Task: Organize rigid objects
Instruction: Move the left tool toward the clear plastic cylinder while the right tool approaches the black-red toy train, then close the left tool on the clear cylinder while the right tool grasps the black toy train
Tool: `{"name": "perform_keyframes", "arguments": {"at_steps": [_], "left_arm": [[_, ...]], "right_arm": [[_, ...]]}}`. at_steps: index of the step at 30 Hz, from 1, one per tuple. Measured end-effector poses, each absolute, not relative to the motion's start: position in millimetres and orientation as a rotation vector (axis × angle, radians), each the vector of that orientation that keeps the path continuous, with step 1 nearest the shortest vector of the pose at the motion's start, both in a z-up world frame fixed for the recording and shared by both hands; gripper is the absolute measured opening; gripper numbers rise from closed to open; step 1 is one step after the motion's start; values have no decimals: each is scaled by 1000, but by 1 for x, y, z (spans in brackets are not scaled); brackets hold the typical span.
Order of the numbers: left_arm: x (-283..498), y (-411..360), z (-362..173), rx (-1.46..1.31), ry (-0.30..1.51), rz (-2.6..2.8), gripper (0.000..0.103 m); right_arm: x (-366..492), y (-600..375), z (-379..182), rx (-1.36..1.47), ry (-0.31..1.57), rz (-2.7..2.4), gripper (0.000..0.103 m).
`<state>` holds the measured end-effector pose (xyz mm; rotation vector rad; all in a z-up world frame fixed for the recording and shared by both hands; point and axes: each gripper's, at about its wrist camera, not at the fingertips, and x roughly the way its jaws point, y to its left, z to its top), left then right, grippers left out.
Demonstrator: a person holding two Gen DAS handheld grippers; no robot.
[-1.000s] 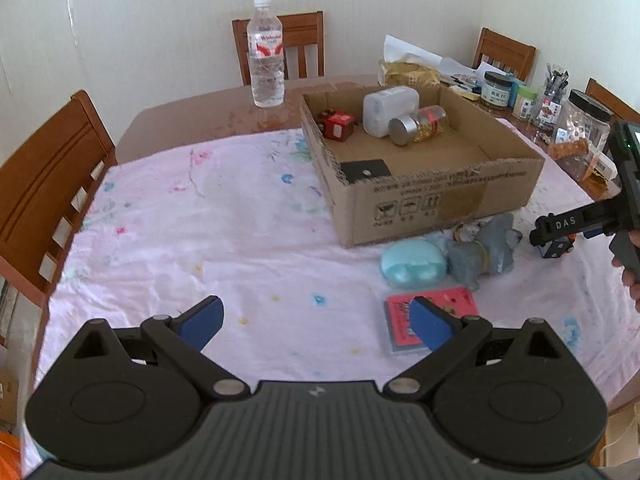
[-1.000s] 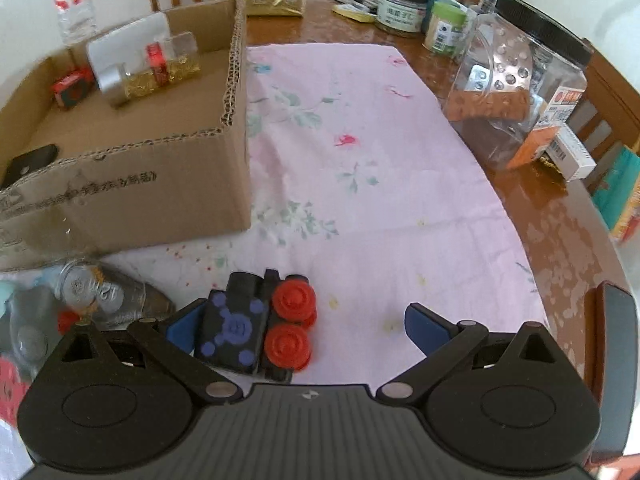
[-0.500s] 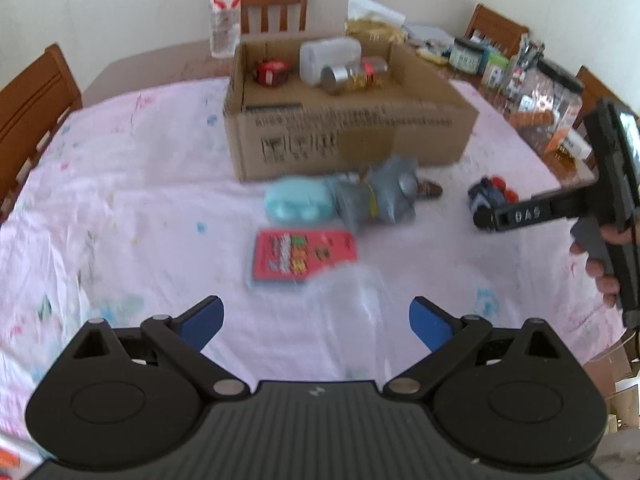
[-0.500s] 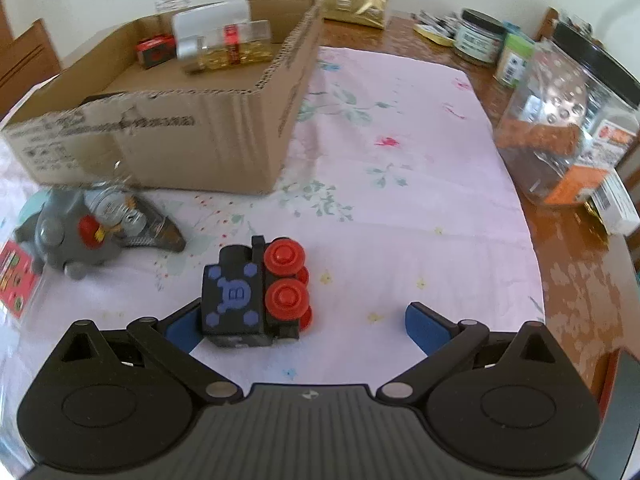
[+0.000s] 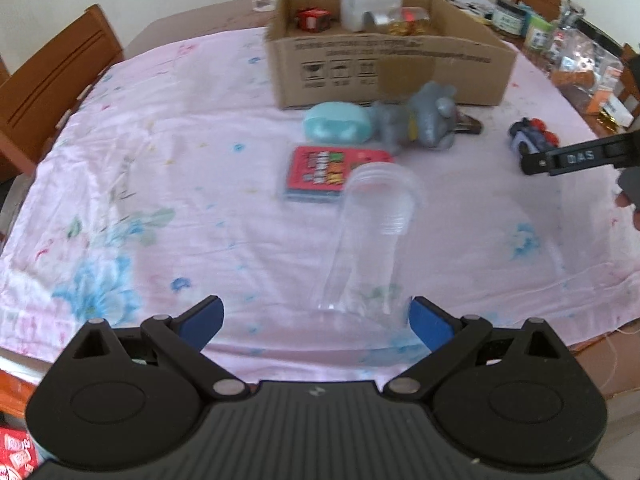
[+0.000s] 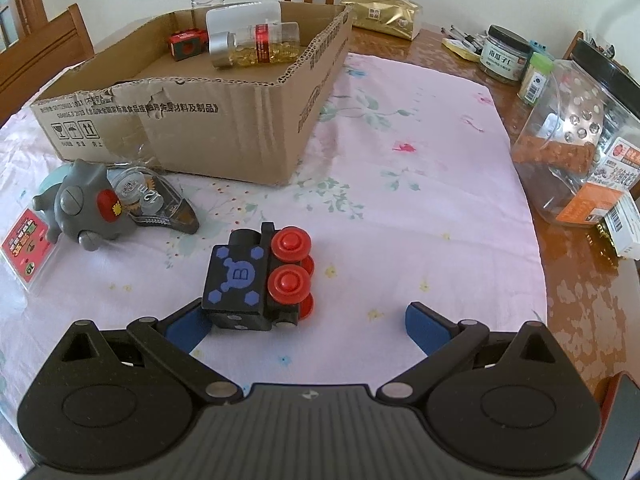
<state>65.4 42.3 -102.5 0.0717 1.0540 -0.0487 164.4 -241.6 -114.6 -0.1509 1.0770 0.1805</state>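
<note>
- The left gripper [image 5: 316, 316] has swung from the cardboard box [image 5: 384, 68] down to a see-through plastic tube [image 5: 370, 236] lying on the pink cloth; its jaws are wide, holding nothing.
- The right gripper [image 6: 306, 322] has crept up on the blocky black toy train [image 6: 256, 280] with round red wheels; wide jaws, left pad touching it.
- Both look ready to grab.
- The box already holds a shiny pill bottle [image 6: 256, 44].

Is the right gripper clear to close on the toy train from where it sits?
Probably yes. The right gripper is open, the toy train sits just ahead against its left finger, and only bare tablecloth lies around it; shifting slightly left would centre it.
</note>
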Motion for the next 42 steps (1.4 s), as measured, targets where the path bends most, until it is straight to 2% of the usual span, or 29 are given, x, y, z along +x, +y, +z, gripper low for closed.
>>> {"name": "perform_keyframes", "arguments": {"at_steps": [16, 25, 29, 42], "left_arm": [[86, 92, -113, 32, 1042, 71, 99], [74, 59, -121, -47, 1047, -65, 99], [78, 41, -127, 14, 1018, -13, 103], [88, 22, -127, -7, 924, 126, 102]], "right_arm": [[159, -240, -114, -145, 1074, 165, 103], [151, -233, -111, -192, 1110, 251, 103], [147, -228, -111, -211, 1098, 287, 103], [143, -232, -113, -235, 1039, 358, 103]]}}
